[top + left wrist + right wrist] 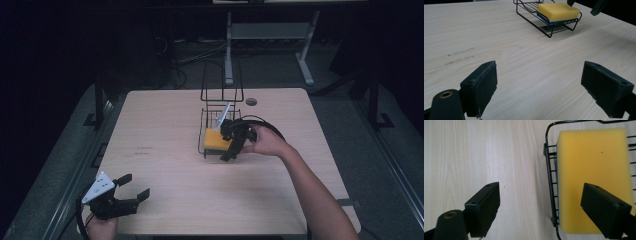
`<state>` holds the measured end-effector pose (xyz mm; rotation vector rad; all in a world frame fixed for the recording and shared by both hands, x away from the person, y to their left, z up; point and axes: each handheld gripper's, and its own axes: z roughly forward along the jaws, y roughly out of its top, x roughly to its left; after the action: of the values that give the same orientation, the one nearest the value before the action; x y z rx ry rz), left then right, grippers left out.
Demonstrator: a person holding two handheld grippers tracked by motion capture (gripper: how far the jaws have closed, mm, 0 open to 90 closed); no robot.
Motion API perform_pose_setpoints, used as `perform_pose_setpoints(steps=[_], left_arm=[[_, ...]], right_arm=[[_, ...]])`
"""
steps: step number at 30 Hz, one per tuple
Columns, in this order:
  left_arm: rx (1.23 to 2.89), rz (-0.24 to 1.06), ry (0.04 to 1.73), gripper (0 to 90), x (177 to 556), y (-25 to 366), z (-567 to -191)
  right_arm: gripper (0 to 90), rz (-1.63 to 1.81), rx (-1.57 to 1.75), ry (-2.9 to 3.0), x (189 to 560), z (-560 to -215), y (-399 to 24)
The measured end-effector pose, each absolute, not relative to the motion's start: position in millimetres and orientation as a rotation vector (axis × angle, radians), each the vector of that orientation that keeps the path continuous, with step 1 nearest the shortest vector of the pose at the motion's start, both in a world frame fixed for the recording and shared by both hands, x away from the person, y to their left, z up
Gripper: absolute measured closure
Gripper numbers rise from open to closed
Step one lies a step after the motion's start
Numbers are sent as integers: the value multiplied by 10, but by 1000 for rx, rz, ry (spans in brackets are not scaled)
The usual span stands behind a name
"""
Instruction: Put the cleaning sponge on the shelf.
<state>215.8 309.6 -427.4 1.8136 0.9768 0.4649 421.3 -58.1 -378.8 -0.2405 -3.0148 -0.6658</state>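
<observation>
Bench [165, 165]: pale wood-grain top, faint dark scuffs toward left side.
Wire rack [212, 131]: black, near bench centre, tall looped back at far end.
Sponge [216, 139]: yellow over blue layer, lying flat in rack's near tray [550, 182].
Right tongs [233, 144]: held by right hand [267, 141], jaws spread wide, nothing gripped, poised over rack's near edge; one jaw above sponge, other above bare bench.
Left tongs [131, 187]: near-left corner, jaws wide apart, empty, low over bench, well apart from rack.
</observation>
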Motion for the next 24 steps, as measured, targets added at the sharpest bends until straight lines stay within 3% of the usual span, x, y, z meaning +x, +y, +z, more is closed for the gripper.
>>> perform_pose_setpoints(steps=[24], left_arm=[[1823,471,974,128,2151,3080,-4277]], right_arm=[[155,-721,-219,-3032,3737,-3844,-821]])
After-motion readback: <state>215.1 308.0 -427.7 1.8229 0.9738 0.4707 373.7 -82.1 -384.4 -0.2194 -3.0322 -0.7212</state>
